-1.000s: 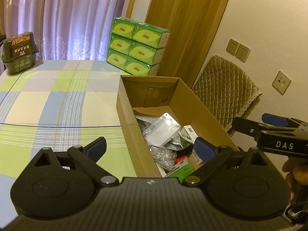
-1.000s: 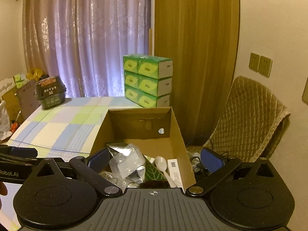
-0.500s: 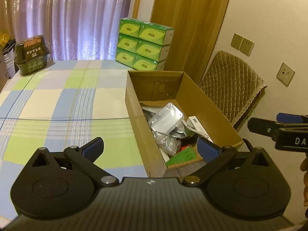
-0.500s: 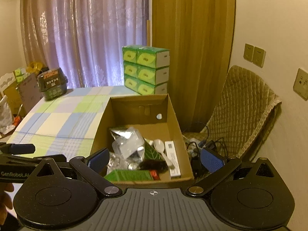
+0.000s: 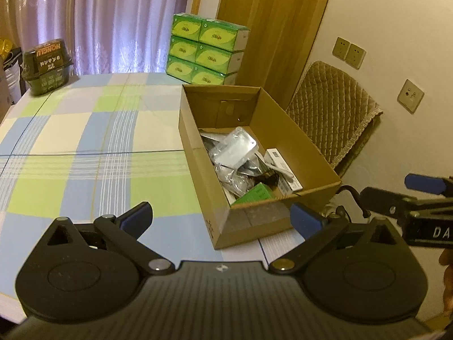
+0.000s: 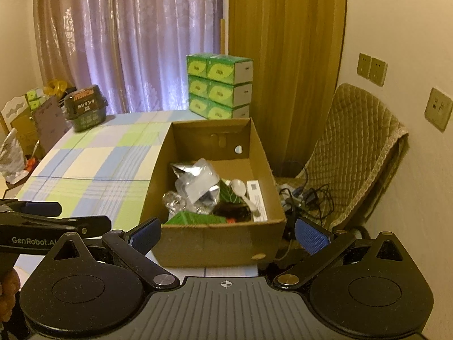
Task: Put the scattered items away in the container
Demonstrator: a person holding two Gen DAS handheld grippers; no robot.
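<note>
Both tongs are hanging wide apart and holding nothing. The left tongs (image 5: 220,216) are hovering over the tablecloth (image 5: 85,147) at the near left corner of the box (image 5: 300,153); the right tongs (image 6: 228,233) are facing its near short wall squarely. The box is lying ahead of both, its long axis running away from them toward the tissue packs (image 6: 219,86). The right tongs are lined up with that axis, so I judge them the better placed for any further reach inside; the left would have to swing to its right.

The items are sitting inside the box: a foil pouch (image 6: 195,182), a white spoon (image 6: 243,191), a white carton (image 6: 256,199), a green pack (image 6: 195,218).

The left view is showing the cloth bare of loose items, so the tidying looks finished. The right view is showing the spoon and the clutter beyond the table's far left edge.
</note>
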